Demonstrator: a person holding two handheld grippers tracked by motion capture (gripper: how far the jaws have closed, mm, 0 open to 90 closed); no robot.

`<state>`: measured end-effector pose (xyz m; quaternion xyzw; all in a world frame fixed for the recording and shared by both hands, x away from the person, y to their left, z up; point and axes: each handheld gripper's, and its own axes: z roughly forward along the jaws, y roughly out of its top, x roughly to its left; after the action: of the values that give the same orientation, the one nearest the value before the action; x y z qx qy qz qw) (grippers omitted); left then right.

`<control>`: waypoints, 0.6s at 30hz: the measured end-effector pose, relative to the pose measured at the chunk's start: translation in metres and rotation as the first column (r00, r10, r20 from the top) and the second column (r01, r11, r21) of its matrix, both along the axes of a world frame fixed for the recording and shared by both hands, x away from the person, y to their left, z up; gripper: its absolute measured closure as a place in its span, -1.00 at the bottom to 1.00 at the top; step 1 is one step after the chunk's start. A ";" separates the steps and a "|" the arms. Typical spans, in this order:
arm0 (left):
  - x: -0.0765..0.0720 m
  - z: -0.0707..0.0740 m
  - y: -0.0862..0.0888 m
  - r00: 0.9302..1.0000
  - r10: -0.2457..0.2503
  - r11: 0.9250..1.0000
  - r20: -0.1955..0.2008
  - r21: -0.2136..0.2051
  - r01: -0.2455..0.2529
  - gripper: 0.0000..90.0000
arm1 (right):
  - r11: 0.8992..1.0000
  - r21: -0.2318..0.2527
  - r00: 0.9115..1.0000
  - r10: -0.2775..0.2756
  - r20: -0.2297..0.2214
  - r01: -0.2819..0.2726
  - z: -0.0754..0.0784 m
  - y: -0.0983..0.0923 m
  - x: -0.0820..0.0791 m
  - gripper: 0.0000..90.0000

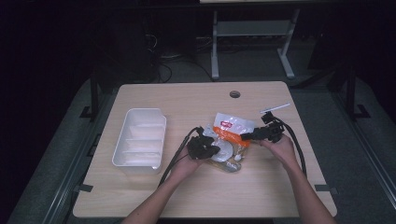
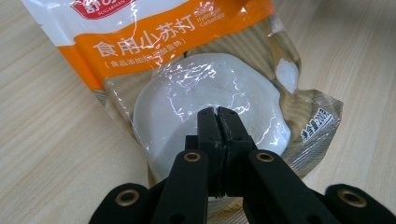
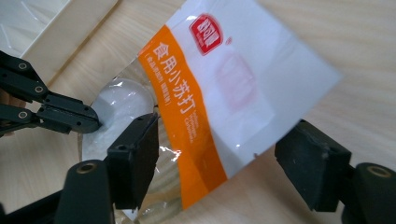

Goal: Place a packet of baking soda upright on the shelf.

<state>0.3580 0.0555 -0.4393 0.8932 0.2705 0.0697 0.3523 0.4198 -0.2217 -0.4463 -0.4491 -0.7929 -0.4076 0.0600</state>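
A bag of baking soda [image 1: 232,133], white at the top with an orange band and a clear lower part holding a lump of white powder, lies near the middle of the table. My left gripper [image 1: 215,150] is at the bag's left edge. Its jaws [image 2: 218,113] are pressed together on the clear film beside the powder lump [image 2: 205,93]. My right gripper [image 3: 226,163] is open, its two jaws either side of the bag [image 3: 210,93] at the orange band. The left gripper [image 3: 93,122] shows there too, touching the lump's rim.
A white divided tray [image 1: 122,140] stands on the left of the wooden table [image 1: 187,196]; its corner [image 3: 37,28] shows in the right gripper view. A thin white stick [image 1: 276,108] lies at the far right. A round cable hole [image 1: 235,94] sits at the back edge.
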 end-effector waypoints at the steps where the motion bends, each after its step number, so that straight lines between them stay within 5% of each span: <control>1: 0.000 -0.001 0.001 1.000 0.001 1.000 0.003 -0.004 -0.001 0.97 | 1.000 0.001 1.000 0.005 -0.008 -0.005 -0.003 0.002 0.000 -0.27; 8: -0.002 -0.002 0.001 1.000 0.007 1.000 0.011 -0.013 -0.007 0.97 | 0.998 0.025 0.996 0.060 -0.060 -0.059 -0.020 0.016 0.001 0.11; 13: -0.003 -0.002 0.001 1.000 0.009 1.000 0.023 -0.013 -0.008 0.97 | 0.993 0.086 0.994 0.090 -0.066 -0.084 -0.025 0.024 0.001 0.43; 18: -0.003 -0.002 0.003 1.000 0.013 0.999 0.015 -0.034 -0.013 0.71 | 0.988 0.118 0.993 0.105 -0.049 -0.099 -0.024 0.026 0.001 0.79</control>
<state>0.3548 0.0586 -0.4417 0.8847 0.2748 0.0742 0.3692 0.4206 -0.1960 -0.4707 -0.4146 -0.7881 -0.4365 0.1283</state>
